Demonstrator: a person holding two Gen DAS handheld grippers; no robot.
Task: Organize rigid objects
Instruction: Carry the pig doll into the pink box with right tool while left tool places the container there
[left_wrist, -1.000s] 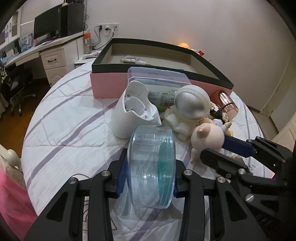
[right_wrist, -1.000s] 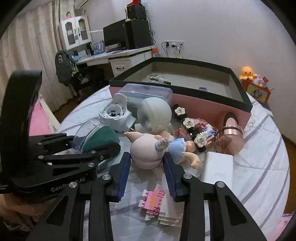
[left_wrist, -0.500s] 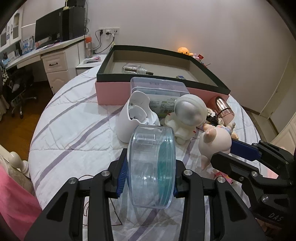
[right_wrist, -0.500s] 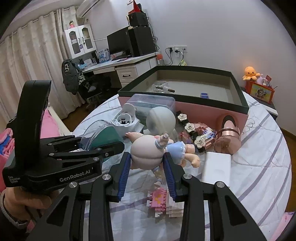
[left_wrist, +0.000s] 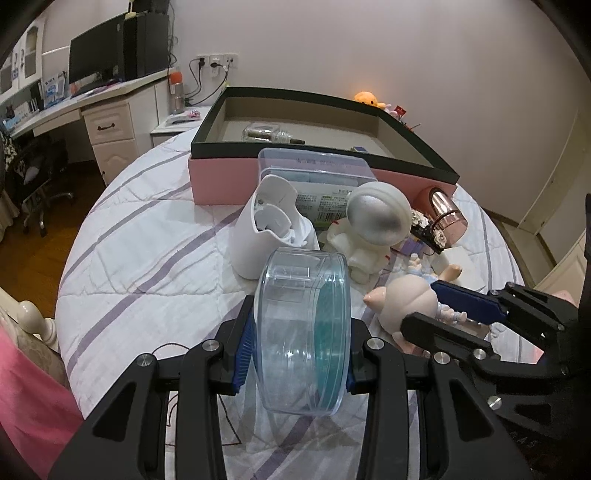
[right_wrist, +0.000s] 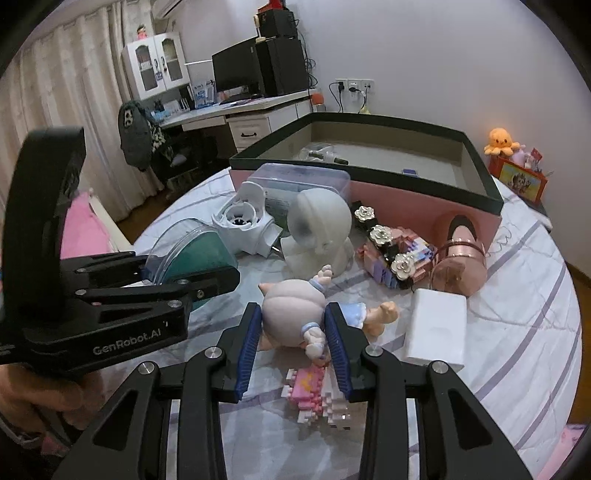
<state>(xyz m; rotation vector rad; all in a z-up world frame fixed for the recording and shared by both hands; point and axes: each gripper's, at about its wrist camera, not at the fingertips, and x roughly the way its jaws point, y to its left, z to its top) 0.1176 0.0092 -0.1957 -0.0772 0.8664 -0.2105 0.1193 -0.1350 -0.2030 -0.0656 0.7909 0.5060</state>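
Note:
My left gripper (left_wrist: 301, 343) is shut on a round clear plastic container (left_wrist: 303, 332) with a teal base, held on edge above the bed. It also shows in the right wrist view (right_wrist: 192, 251). My right gripper (right_wrist: 293, 339) is shut on a pink pig doll (right_wrist: 291, 317) in a blue dress, lifted above the bedding; the doll shows in the left wrist view (left_wrist: 402, 302). A large pink box with a dark rim (left_wrist: 406, 146) stands open at the back, a few small items inside.
On the striped bedspread (left_wrist: 147, 251) lie a white appliance part (left_wrist: 266, 229), a white astronaut figure (left_wrist: 373, 225), a clear lidded box (left_wrist: 314, 170), a rose-gold cylinder (right_wrist: 461, 251), flower-trimmed blocks (right_wrist: 391, 254), a white power bank (right_wrist: 436, 332) and pink bricks (right_wrist: 317, 391). A desk stands far left.
Both grippers have risen and drawn back from the pile with their objects still held. The box interior shows more fully now.

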